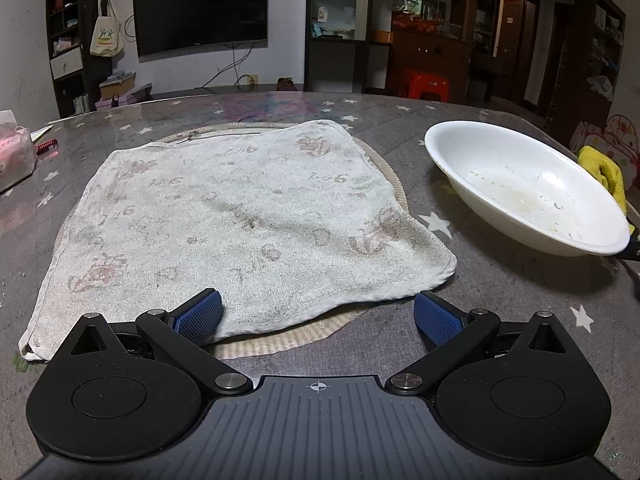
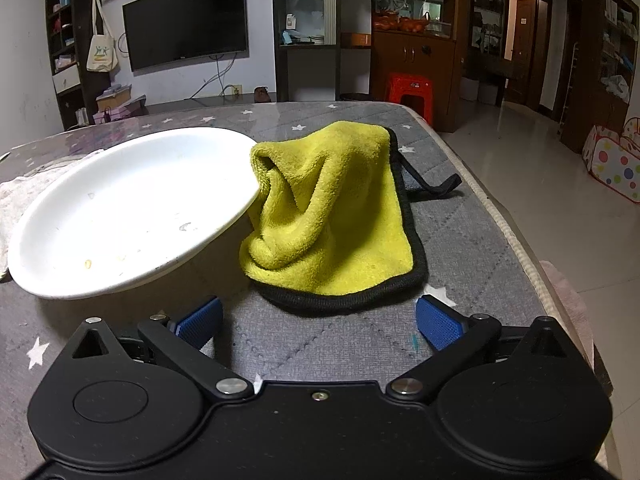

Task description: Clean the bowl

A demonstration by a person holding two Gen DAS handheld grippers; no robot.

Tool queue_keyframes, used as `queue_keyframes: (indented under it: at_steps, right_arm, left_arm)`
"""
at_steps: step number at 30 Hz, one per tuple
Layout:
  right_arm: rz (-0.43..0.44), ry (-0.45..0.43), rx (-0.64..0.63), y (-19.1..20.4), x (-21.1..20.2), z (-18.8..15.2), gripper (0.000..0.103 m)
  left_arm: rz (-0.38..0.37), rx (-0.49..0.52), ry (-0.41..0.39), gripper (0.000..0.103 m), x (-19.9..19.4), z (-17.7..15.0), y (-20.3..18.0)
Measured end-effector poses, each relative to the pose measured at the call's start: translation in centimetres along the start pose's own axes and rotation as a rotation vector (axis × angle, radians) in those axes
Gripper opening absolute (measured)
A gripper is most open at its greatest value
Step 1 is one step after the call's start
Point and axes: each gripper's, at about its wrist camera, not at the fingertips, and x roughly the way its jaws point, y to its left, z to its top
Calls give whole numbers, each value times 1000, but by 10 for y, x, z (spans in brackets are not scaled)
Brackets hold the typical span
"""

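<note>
Both grippers, left (image 1: 318, 312) and right (image 2: 319, 316), show jaws spread and empty above the worktop (image 2: 340, 344). The soiled bowl (image 2: 132, 208) lies at ten o'clock of our right gripper, touching the yellow cloth (image 2: 332, 216) at twelve. We judge the bowl rigid, smooth, probably slippery and breakable, best pinched at its rim; the cloth is soft.

In the left wrist view, the bowl (image 1: 520, 188) hides most of the yellow cloth (image 1: 604, 172), and its near rim covers part of a dark object at the right edge. The white towel (image 1: 240, 216) conceals most of the mat (image 1: 280, 340) beneath it. A pink packet (image 1: 14, 148) is cut off at the left edge. In the right wrist view, the bowl's rim overlaps the cloth's left fold.
</note>
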Motion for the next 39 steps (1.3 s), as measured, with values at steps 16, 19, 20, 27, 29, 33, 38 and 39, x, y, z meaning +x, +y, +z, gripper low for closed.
queue_keyframes:
  at_steps: [16, 19, 20, 27, 29, 33, 38, 39]
  right_arm:
    - [13, -5, 7, -42, -8, -3, 103]
    - [12, -4, 5, -38, -8, -3, 103]
    - [11, -4, 4, -40, -9, -4, 103]
    - [11, -4, 2, -39, -12, -5, 103]
    - [11, -4, 3, -38, -13, -5, 103]
    - [13, -4, 5, -39, -15, -6, 103]
    - [12, -4, 4, -41, -17, -7, 103]
    - [11, -4, 3, -40, -18, -8, 103]
  left_arm:
    - [-2, -3, -1, 103, 0, 0, 1]
    - [-2, -3, 0, 103, 0, 0, 0]
    - [-2, -3, 0, 103, 0, 0, 1]
    - [-2, -4, -1, 103, 0, 0, 1]
    - [-3, -4, -1, 103, 0, 0, 1]
    - [-2, -4, -1, 103, 0, 0, 1]
    - [-2, -3, 0, 103, 0, 0, 1]
    - [-2, -3, 0, 103, 0, 0, 1]
